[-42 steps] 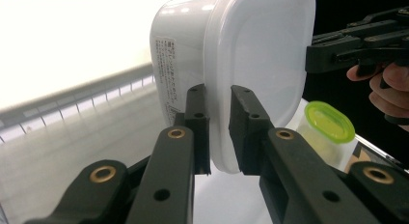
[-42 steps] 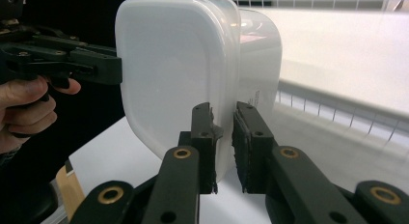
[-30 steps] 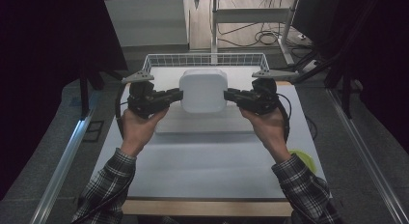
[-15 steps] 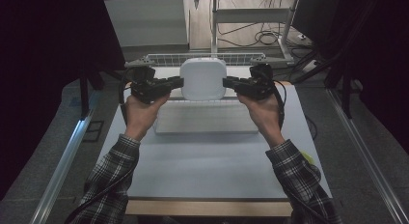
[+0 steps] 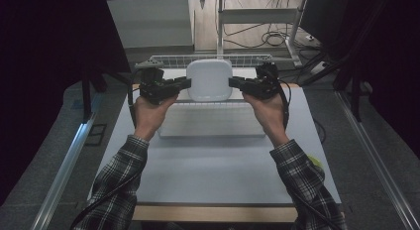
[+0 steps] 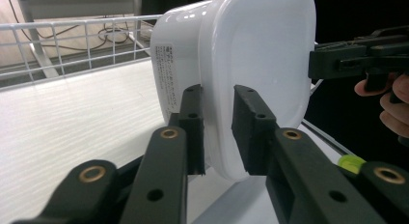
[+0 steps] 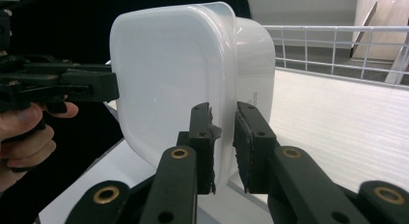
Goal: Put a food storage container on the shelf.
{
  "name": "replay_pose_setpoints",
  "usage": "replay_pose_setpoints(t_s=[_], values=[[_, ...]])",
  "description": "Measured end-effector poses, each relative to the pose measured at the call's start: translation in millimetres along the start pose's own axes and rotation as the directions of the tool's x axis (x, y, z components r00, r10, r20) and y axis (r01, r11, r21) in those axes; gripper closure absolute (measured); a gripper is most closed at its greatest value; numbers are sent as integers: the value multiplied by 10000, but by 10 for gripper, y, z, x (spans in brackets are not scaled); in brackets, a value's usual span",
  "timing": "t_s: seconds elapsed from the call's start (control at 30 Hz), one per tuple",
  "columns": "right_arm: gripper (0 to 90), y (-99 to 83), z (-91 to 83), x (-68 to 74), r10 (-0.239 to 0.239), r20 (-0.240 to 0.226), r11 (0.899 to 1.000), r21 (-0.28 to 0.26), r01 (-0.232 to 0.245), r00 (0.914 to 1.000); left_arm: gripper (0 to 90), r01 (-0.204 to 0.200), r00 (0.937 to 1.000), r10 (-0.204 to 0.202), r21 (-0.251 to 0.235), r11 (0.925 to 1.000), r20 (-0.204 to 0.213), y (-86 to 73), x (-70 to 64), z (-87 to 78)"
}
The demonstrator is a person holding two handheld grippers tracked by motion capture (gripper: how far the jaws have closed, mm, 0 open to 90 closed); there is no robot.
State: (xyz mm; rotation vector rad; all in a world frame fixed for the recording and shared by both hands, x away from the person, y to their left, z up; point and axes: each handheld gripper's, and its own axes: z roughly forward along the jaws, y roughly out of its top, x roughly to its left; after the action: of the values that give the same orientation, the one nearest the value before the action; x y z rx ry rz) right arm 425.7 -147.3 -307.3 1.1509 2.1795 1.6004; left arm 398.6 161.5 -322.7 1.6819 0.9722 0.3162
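High view caught it: the white lidded container (image 5: 209, 80) was up off the table (image 5: 213, 165), held between both grippers in front of the wire basket (image 5: 173, 60). Left gripper (image 5: 185, 83) was clamped on its left rim, jaws pinching the lid edge. Right gripper (image 5: 233, 82) was clamped on the opposite rim. A white tray (image 5: 210, 123) lay flat below, nearer the person.

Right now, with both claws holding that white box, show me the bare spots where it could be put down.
The widest free patch is the near tabletop, between the two sleeves and up to the low white tray. That tray's flat top looks bare too. It is crowded at the far edge, where the left claw and right claw grip the white box in front of the wire rack.
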Motion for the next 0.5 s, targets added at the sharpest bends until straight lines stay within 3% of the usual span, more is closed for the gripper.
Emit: replay_pose_setpoints(t_s=[0.13, 0.27, 0.5], values=[[763, 7, 20, -23, -1, 37, 10000, -74, 2, 10000, 702, -192, 9998, 192, -65, 9998, 2, 13, -2, 23], [741, 16, 44, -14, -219, 199, 9997, -100, 221, 9996, 670, -551, 9982, 547, -151, 9984, -257, 19, -19, 60], [699, 38, 81, -4, -519, 379, 9986, -68, 522, 9979, 618, -819, 9949, 809, -139, 9965, -607, 32, -20, 141]])
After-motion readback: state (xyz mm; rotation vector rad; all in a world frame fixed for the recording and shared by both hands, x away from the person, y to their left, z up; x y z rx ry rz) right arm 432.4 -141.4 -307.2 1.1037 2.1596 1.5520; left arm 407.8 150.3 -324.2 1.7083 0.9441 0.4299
